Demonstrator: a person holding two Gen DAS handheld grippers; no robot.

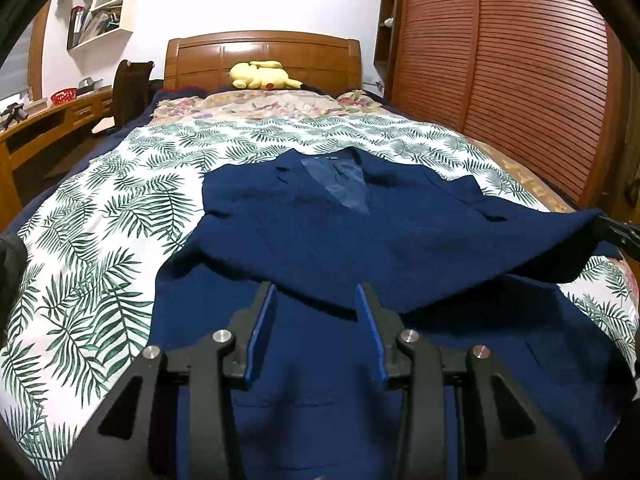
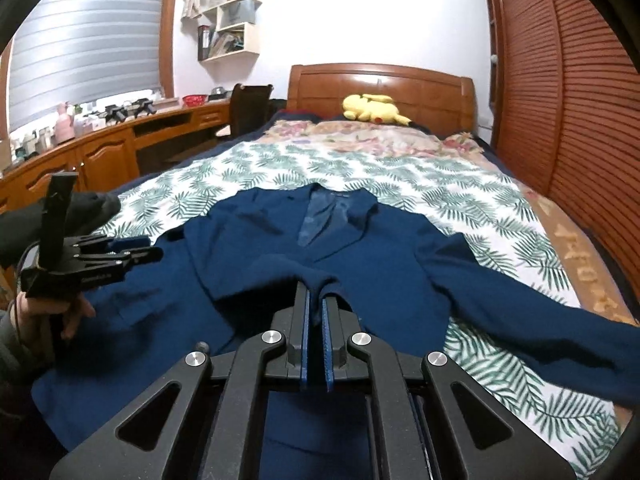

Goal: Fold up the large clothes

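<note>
A navy jacket (image 1: 320,224) lies front up on the leaf-print bedspread (image 1: 100,220), collar toward the headboard, pale blue lining showing at the neck. My left gripper (image 1: 315,292) hovers open over the jacket's lower part, with nothing between its blue pads (image 1: 262,328). In the right wrist view a hand holds that left gripper (image 2: 154,250) at the jacket's left side. My right gripper (image 2: 318,300) is shut on a pinch of the jacket (image 2: 360,248), lifting the cloth into a ridge. From the left wrist view the right gripper (image 1: 600,224) pulls the fabric up at the far right. One sleeve (image 2: 540,320) trails right.
A yellow plush toy (image 1: 262,75) lies by the wooden headboard (image 1: 264,50). Louvred wardrobe doors (image 1: 520,80) run along the bed's right side. A wooden desk (image 2: 100,148), a dark chair (image 2: 250,108) and wall shelves (image 2: 230,20) stand to the left.
</note>
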